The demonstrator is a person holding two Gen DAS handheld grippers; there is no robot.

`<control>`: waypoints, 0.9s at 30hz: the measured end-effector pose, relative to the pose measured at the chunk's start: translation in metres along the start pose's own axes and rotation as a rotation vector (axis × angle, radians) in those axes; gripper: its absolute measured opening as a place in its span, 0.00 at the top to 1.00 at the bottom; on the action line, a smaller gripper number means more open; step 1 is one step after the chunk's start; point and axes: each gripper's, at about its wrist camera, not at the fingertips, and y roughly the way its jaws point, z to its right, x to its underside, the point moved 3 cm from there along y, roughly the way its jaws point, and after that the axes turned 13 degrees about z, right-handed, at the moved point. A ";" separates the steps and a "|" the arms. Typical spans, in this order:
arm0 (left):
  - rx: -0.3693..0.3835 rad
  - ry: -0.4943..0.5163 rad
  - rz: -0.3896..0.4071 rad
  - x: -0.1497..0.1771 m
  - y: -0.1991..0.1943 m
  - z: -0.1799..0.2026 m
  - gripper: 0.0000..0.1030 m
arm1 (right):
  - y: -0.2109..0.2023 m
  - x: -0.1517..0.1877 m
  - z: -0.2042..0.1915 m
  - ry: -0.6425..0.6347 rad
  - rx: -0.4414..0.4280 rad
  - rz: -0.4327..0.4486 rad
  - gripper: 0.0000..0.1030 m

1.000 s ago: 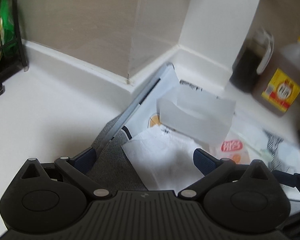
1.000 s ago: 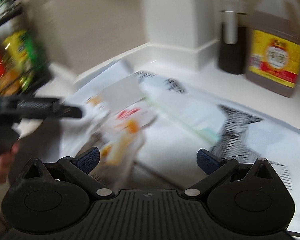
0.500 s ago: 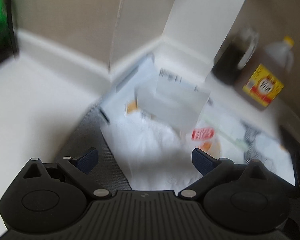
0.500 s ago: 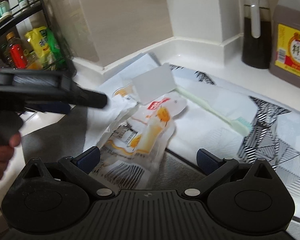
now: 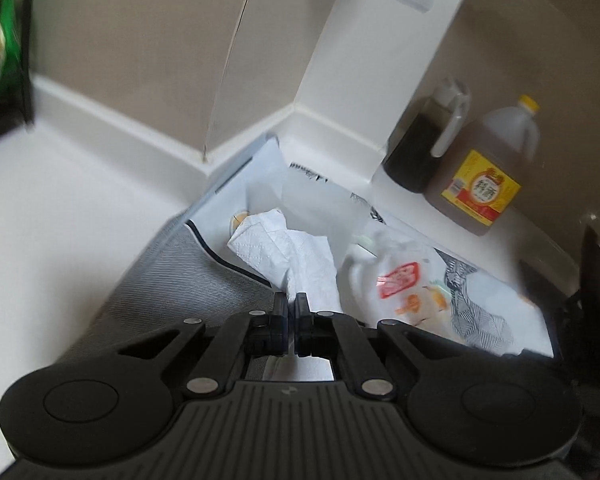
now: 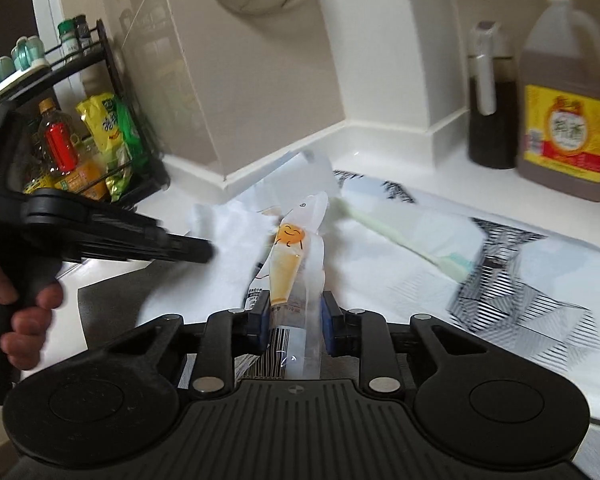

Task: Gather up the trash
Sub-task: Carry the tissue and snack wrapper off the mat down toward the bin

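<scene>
White kitchen counter (image 5: 60, 208), beige wall corner behind. Left wrist view: left gripper (image 5: 291, 304) jaws just closed, clenched on crumpled white tissue (image 5: 288, 248), which rises toward 12 o'clock from the pads. Snack wrapper (image 5: 396, 280) with red label lies at 2 o'clock of the tips, on a patterned mat (image 5: 480, 312). Dark sauce dispenser (image 5: 420, 148) and amber jug (image 5: 488, 176) stand at 1 o'clock by the wall.

Right wrist view: right gripper (image 6: 294, 316) jaws just closing, pads pressing a clear plastic wrapper (image 6: 288, 264) with an orange smiley print, standing up between them. Left gripper's body and the person's hand (image 6: 16, 300) at 9 o'clock. Green toothbrush (image 6: 404, 236) lies on the mat at 2 o'clock. Spice rack (image 6: 84, 140) at 10 o'clock.
</scene>
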 end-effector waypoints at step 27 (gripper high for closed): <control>-0.029 0.012 0.031 0.219 -0.303 0.029 0.98 | -0.240 0.091 -0.078 -0.098 -0.163 0.078 0.74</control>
